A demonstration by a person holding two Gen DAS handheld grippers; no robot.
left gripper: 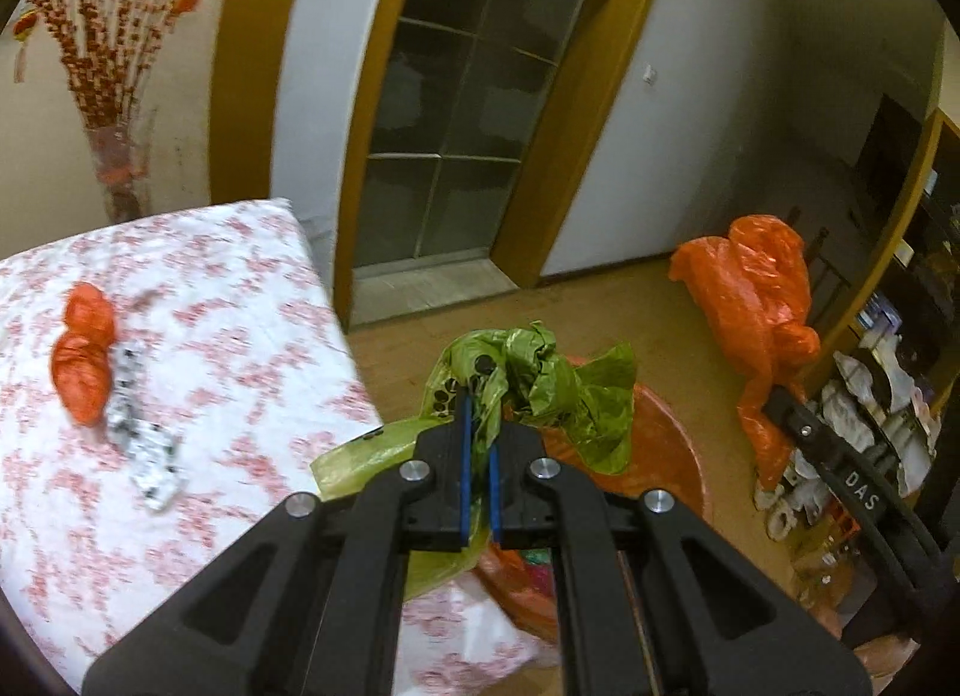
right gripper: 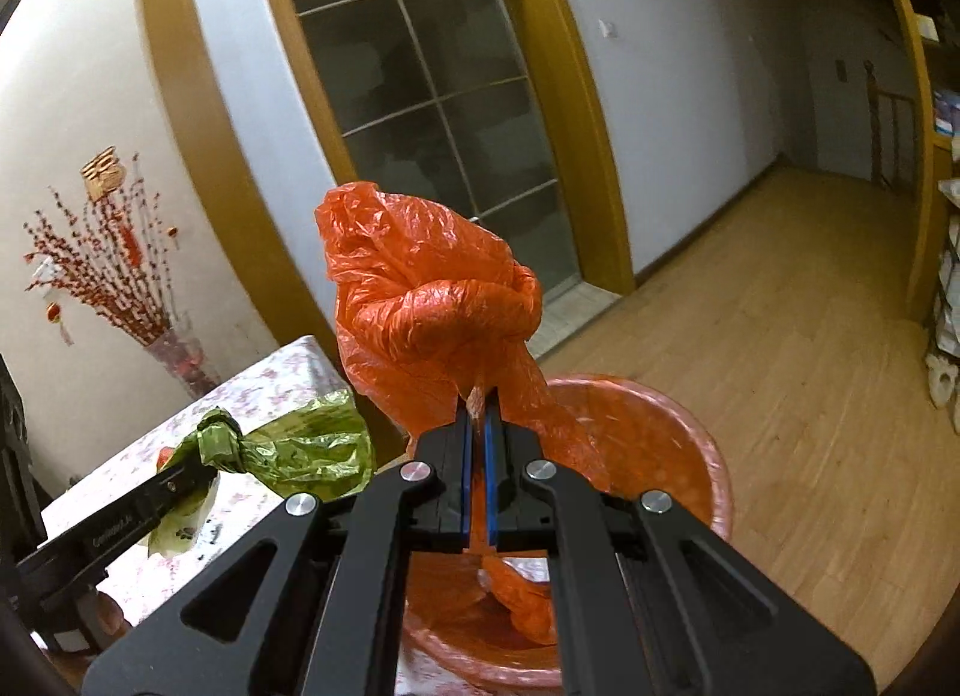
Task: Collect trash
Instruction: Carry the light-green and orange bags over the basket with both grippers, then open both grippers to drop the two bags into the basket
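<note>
left wrist view: the left gripper [left gripper: 477, 426] is clamped on a green bag [left gripper: 540, 390], which sits at frame centre, lifted off the table [left gripper: 240, 516] and above the near rim of the bin [left gripper: 678, 456]. right wrist view: the right gripper [right gripper: 478, 414] is clamped on an orange bag [right gripper: 420, 306], pinched just below its knot, held over the bin [right gripper: 708, 468] at lower centre.

handling: both bags look like thin film, light, soft and limp. they will likely sag, swing and crumple under any pull. the film is probably slippery; a bunched or knotted section gives the firmest hold, as a single layer may tear or slide out. the green bag is gripped in a gathered fold near its knot [right gripper: 219, 435].

remaining items: a second orange bundle [left gripper: 84, 360] and a crumpled white wrapper [left gripper: 144, 444] lie touching each other at left on the table.

edges and room: the table edge runs just beside the bin, so a carry from the table clears a short gap only. the bin mouth is wide and lined in orange film. open floor [right gripper: 780, 336] extends to the right and toward the door [right gripper: 432, 114]. shelving [left gripper: 888, 384] stands at far right, near the right gripper's arm.
</note>
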